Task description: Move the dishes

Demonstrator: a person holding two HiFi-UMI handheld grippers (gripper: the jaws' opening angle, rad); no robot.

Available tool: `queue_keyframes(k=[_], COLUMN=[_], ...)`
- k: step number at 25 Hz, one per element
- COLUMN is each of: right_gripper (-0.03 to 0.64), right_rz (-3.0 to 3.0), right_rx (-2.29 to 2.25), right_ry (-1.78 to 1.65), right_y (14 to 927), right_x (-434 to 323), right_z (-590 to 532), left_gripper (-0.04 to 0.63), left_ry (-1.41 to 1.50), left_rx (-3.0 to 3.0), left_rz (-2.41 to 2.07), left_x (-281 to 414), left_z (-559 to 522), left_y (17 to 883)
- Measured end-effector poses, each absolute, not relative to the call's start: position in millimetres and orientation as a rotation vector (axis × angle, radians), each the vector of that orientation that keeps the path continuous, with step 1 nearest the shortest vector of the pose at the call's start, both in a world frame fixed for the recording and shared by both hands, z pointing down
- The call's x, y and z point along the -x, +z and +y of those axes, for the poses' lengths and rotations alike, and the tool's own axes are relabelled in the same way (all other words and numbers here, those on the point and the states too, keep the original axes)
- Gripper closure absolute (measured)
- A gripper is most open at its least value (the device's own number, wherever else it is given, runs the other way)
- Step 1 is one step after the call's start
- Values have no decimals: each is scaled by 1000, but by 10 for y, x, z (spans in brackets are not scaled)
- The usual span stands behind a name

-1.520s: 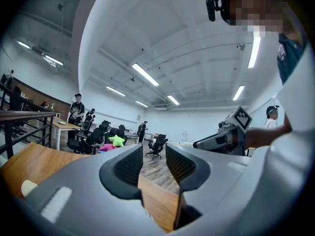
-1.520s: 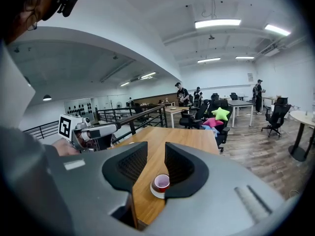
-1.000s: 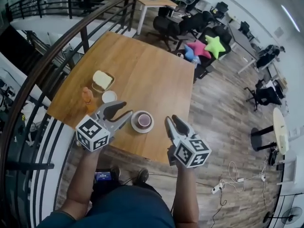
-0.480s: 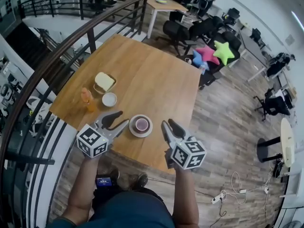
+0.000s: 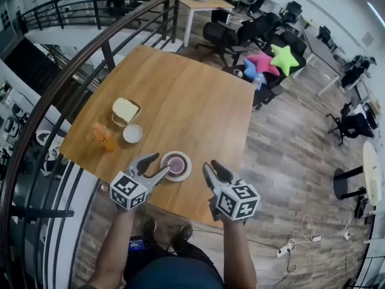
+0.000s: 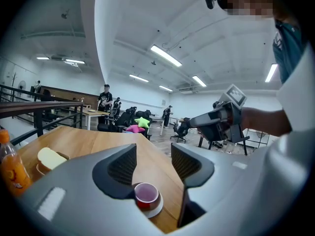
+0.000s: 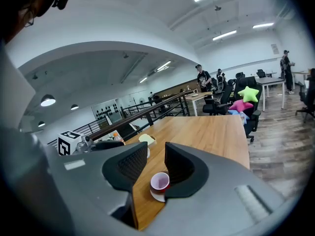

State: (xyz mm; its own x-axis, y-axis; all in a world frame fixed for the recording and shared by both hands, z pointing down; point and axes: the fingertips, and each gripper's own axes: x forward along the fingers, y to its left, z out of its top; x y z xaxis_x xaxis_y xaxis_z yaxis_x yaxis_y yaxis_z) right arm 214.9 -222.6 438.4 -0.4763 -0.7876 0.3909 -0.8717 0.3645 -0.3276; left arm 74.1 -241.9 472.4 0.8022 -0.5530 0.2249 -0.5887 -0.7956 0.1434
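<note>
Wood tbl by balcony railing

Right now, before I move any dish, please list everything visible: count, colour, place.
table: one, brown wood, centre.
cup: one, red, on the saucer near the front edge.
saucer: one, white, under the cup.
bowl: one, white, left of the cup.
tray: one, wooden, behind the bowl, holding a pale block.
bottle: one, orange, left of the bowl.
star cushions: three, green, pink, blue, beyond the table.
railing: one, black, along the table's left.
left gripper: one, grey, left of the cup; jaws have just been opening, nothing between.
right gripper: one, grey, right of the cup; jaws apart, empty.
</note>
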Motion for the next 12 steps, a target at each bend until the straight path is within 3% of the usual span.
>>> queue_keyframes(k=[12], right_gripper=[500], right_rz=[-2390], right_rx=[-1508], right_ry=[857], right_y=[4895], right_x=[-2337], right_z=[-2448], left_gripper=[284], left_ry=[398], left_rx=[-2679], left_rz=[-865], left_x=[-1066], left_z=[-2759], left_y=[5652])
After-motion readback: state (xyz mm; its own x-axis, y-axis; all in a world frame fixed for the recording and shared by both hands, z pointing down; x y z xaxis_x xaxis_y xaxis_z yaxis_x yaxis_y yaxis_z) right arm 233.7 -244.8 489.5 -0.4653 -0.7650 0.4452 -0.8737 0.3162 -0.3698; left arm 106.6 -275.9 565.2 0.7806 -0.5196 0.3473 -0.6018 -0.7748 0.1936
